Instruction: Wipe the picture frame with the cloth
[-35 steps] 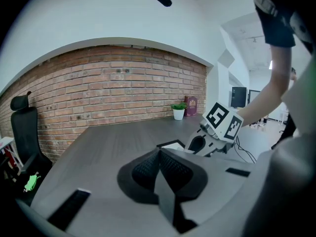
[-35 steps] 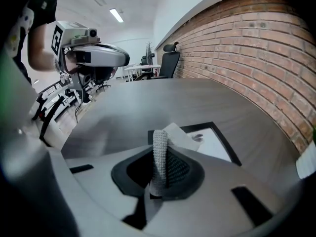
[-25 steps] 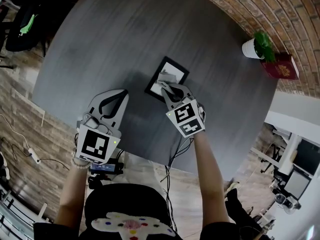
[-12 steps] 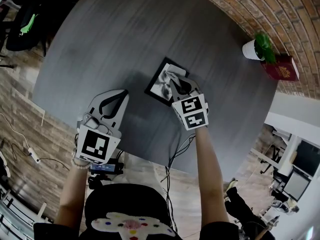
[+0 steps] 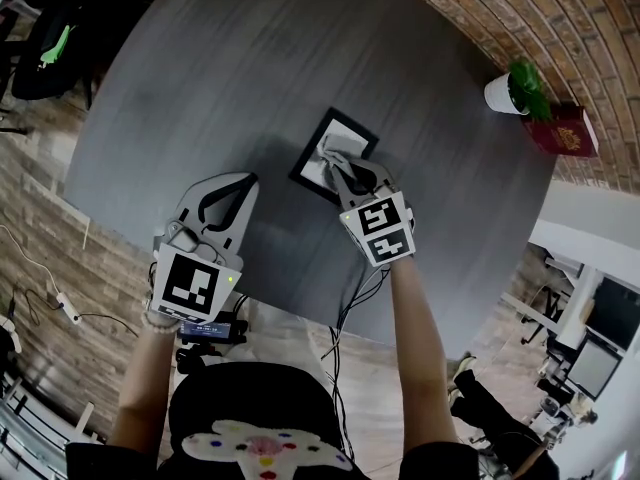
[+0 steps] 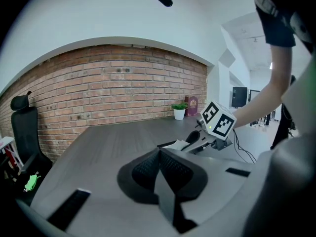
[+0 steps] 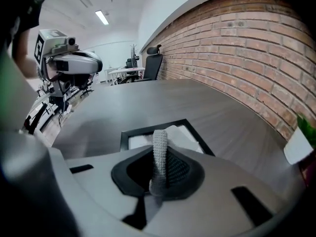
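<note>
Picture frame [image 5: 350, 128] lies flat on the grey table [image 5: 230, 58] from overhead, the right gripper [image 5: 340, 171] right on top of it pressing the cloth [image 5: 330, 151] down to rub the glass, I'd say, while the left gripper [image 5: 238, 183] hangs well apart, out of the way. Along the left gripper's jaws: pinched together on nothing, idle. Along the right's: clamped on a grey knitted strip of cloth, its loose end draped on the frame just ahead, so a sweep would drag it across.
</note>
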The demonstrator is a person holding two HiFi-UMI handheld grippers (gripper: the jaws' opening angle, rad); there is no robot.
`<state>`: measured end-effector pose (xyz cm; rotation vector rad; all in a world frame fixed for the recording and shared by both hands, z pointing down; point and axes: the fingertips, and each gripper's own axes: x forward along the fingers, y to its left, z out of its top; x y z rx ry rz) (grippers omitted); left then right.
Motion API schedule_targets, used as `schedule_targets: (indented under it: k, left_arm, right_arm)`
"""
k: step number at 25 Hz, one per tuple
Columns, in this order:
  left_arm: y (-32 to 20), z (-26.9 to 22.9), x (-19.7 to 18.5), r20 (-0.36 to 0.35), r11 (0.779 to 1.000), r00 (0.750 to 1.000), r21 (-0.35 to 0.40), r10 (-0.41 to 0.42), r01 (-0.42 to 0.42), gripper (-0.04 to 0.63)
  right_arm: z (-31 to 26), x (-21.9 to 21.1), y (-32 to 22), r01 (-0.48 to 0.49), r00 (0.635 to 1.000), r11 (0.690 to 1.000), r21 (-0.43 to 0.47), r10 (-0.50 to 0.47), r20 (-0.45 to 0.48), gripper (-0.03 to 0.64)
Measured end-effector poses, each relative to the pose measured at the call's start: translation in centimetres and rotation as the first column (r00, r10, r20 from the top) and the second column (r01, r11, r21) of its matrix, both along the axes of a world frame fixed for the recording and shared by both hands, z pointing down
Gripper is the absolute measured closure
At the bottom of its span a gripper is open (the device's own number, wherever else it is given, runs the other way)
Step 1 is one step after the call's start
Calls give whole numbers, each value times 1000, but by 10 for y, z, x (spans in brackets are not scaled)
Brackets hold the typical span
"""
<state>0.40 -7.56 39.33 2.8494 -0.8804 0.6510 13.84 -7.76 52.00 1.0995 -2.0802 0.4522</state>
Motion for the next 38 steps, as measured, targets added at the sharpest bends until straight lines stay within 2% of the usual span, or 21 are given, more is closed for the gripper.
schedule_targets:
  k: [12,19,27,38]
  left_arm:
    - [4,1,0,-12,1000,1000,-15,-3,3,586]
    - [4,-1,0,-9,1000,1000,-3,3,-3,586]
    - [3,0,0,-10,1000,1000,-4,0,0,586]
    - [2,0,-1,-3,1000,1000,1,1,-1,586]
  right_arm:
    - [-2,-21,42,135,990,989,-63,-132,52,592]
    - [-2,-23,58,159,986,984,-85,-154,63,592]
    - [-1,-3,52,110,994,991,-80,-108,25,592]
    - [0,45,14,-69,996,998,-11,68,-59,592]
